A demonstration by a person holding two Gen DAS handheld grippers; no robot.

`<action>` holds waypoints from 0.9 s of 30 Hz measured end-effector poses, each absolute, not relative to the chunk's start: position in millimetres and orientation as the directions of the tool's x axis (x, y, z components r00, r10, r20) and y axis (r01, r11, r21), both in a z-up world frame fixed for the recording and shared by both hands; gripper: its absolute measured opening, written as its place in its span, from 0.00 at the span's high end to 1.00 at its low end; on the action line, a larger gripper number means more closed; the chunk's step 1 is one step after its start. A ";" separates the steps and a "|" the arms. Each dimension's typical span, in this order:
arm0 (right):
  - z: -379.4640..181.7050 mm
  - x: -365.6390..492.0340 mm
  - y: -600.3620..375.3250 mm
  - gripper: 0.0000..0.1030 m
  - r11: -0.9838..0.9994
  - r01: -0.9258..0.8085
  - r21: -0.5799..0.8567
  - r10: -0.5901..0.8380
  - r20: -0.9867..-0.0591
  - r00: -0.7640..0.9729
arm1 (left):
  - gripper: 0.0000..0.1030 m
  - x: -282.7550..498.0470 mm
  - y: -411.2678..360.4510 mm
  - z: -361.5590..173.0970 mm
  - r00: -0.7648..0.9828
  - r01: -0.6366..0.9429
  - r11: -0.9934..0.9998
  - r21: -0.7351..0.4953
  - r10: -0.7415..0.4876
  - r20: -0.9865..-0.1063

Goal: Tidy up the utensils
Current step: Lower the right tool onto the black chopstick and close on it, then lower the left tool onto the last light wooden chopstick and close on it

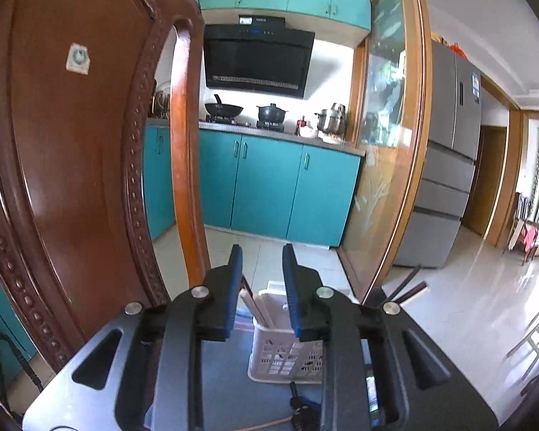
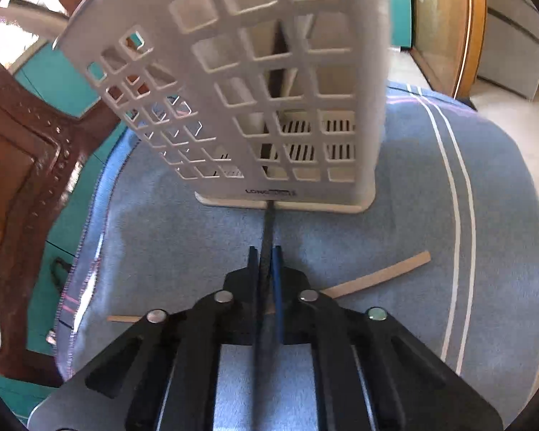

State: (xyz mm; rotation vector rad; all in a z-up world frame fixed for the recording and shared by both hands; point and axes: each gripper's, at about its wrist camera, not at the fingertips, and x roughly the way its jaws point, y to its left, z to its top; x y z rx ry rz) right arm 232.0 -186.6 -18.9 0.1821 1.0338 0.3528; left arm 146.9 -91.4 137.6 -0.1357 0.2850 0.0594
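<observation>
Between clamped right tongs [image 2: 266, 255], dark chopstick [image 2: 268, 228] pointing toward basket [image 2: 287, 186]; left tongs [image 1: 260, 262] open.

White lattice basket [image 2: 255, 82] on white-striped blue cloth [image 2: 395, 194].

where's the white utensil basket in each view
Left wrist: the white utensil basket stands low centre, partly hidden behind the left tool, pale sticks poking out its top.
Right wrist: it fills the upper centre, close ahead of the right tool.
Shared landmark: blue tablecloth beneath it.
</observation>
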 end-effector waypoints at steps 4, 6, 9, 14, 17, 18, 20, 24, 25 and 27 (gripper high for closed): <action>-0.4 220.0 -212.1 0.94 0.908 -0.194 0.370 0.417 -0.772 0.479 | 0.77 150.7 -91.1 119.6 0.948 -0.055 0.995 -0.089 0.024 -0.316; 7.5 209.3 -229.1 0.94 0.917 -0.181 0.355 0.395 -0.760 0.516 | 0.77 153.9 -92.0 96.9 0.935 -0.045 0.998 -0.045 0.027 -0.353; 6.3 199.9 -255.3 0.94 0.931 -0.146 0.335 0.359 -0.766 0.534 | 0.77 173.8 -94.1 42.9 0.852 0.033 0.999 -0.008 -0.033 -0.523; -3.4 201.7 -287.2 0.93 0.931 -0.088 0.353 0.345 -0.779 0.524 | 0.77 207.3 -105.2 -27.8 0.634 0.154 0.987 -0.035 -0.126 -0.763; -2.1 202.7 -293.5 0.93 0.932 -0.083 0.354 0.342 -0.776 0.529 | 0.76 211.1 -109.5 -40.6 0.575 0.195 0.979 -0.057 -0.161 -0.802; -2.1 204.7 -289.0 0.93 0.931 -0.083 0.355 0.344 -0.777 0.527 | 0.70 212.0 -111.8 -42.7 0.559 0.212 0.975 -0.064 -0.175 -0.810; -4.0 205.2 -286.7 0.93 0.931 -0.087 0.354 0.346 -0.781 0.520 | 0.65 213.6 -115.6 -49.8 0.525 0.233 0.970 -0.064 -0.181 -0.832; -7.9 207.7 -285.2 0.93 0.933 -0.085 0.351 0.343 -0.787 0.513 | 0.64 216.8 -122.2 -69.4 0.473 0.229 0.973 -0.015 -0.125 -0.872; -8.2 208.1 -286.0 0.93 0.933 -0.083 0.350 0.341 -0.788 0.512 | 0.63 217.2 -122.7 -70.3 0.478 0.227 0.974 -0.008 -0.118 -0.870; -9.3 208.7 -285.9 0.93 0.934 -0.081 0.349 0.339 -0.791 0.510 | 0.64 218.1 -122.3 -70.7 0.469 0.221 0.975 -0.010 -0.115 -0.876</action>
